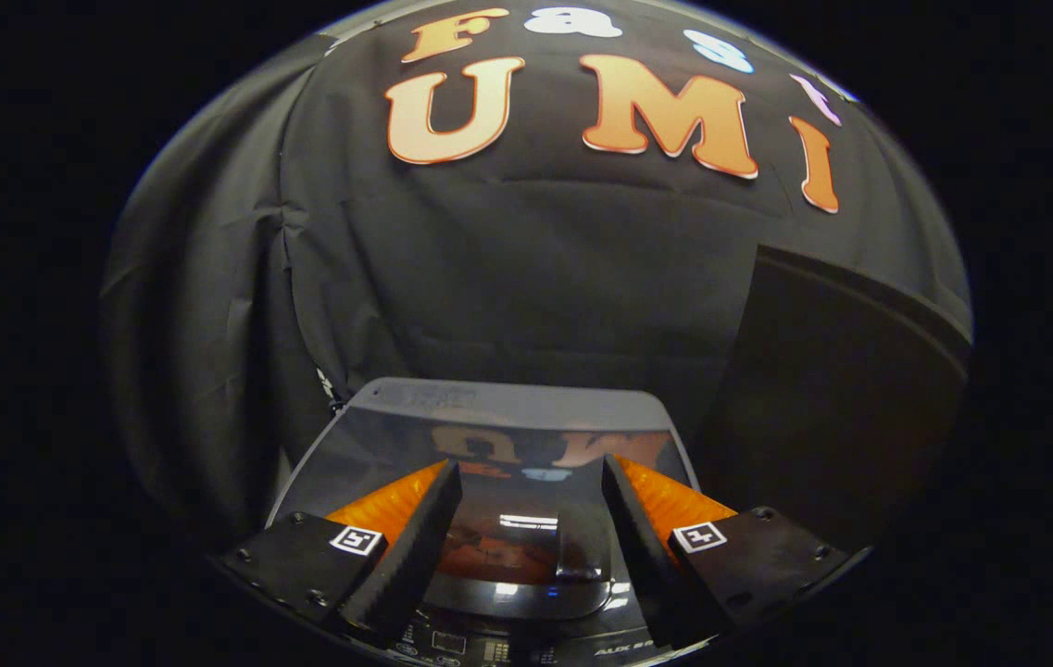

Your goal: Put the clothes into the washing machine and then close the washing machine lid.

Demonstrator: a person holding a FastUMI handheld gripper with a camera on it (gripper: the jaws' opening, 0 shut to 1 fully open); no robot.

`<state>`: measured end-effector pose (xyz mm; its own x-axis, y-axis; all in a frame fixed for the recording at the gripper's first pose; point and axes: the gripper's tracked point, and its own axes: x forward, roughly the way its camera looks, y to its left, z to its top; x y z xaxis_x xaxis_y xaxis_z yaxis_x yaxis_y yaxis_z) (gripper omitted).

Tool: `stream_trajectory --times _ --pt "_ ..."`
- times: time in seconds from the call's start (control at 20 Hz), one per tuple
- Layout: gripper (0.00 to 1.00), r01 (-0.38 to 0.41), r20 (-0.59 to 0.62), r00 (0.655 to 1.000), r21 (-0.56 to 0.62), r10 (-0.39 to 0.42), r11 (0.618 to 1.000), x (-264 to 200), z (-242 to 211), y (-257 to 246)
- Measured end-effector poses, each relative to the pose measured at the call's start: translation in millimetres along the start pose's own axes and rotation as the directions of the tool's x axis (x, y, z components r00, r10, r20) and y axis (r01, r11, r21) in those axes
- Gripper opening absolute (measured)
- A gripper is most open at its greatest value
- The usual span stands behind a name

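Note:
The washing machine [489, 408] stands just below and ahead of my fingers, seen from above. Its dark glossy lid [498, 454] lies flat and closed, mirroring the wall behind. A small dark handle [582, 547] sits at the lid's near edge, with the control panel [507, 644] just below it. My gripper [531, 482] hovers over the lid with its fingers spread apart and nothing between them. The left fingertip [438, 505] and the right fingertip [623, 505] frame the lid's middle. No clothes are visible.
Black cloth walls close in behind and to the left of the machine. A tall dark panel [832, 389] stands to the right of the machine, close beside it.

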<state>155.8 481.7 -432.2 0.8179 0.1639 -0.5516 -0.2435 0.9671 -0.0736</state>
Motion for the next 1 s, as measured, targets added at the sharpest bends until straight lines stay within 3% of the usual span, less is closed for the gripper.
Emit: stream_trajectory --times 0.55,0.7,1.0 --pt "0.99 -0.017 0.045 0.999 -0.006 0.017 1.000 -15.5 35.2 8.9" --pt "0.99 -0.042 0.053 0.998 0.047 0.040 0.998 -21.7 49.5 17.4" --pt "0.99 -0.075 0.181 0.982 0.074 0.061 0.994 -63.4 133.4 19.4"
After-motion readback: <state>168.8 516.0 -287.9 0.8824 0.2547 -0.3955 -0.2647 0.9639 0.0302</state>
